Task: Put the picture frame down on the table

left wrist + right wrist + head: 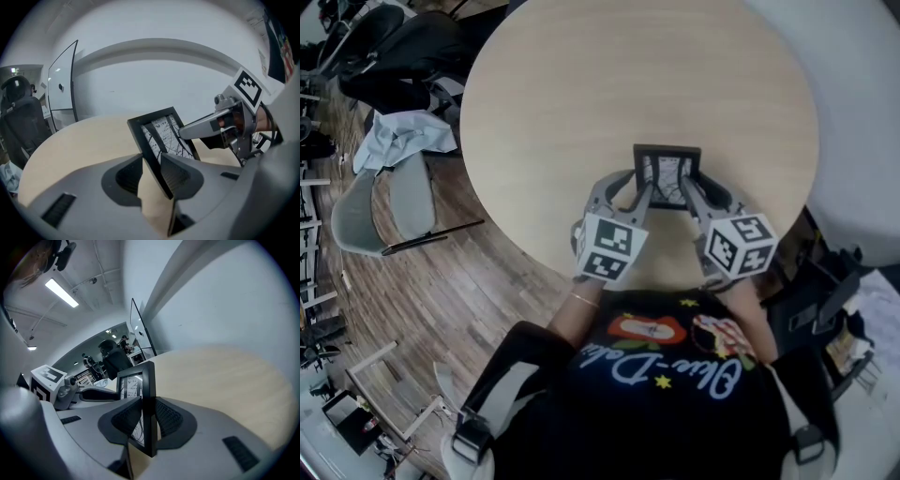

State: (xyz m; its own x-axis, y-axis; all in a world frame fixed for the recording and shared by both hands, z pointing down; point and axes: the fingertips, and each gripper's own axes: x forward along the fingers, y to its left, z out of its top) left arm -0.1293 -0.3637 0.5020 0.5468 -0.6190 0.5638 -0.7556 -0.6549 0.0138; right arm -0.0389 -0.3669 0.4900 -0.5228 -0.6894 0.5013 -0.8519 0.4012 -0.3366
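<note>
Two-handed hold on a picture frame (667,174) over the near part of a round wooden table (609,84), seen from above and along each gripper. The left gripper (151,159) has its jaws closed on the frame's left side bar, with the ribbed pads pressing the black moulding from front and back. The right gripper (148,401) is closed in the same way on the right side bar, so the frame is pinched at both sides at once. The frame stands roughly upright, leaning a little, with its printed face turned toward the person. In the head view it sits just inside the table's near edge, between the two marker cubes. Its lower edge runs down past the jaws in both gripper views. None of the three views shows plainly whether that edge rests on the tabletop or hangs just clear of it. Judged from this, the carrying part of the task appears complete, since the frame is already over bare tabletop with nothing close to it. What seems to remain is lowering or laying the frame onto the wood, confirming it rests steadily, and then opening both pairs of jaws to release it.
</note>
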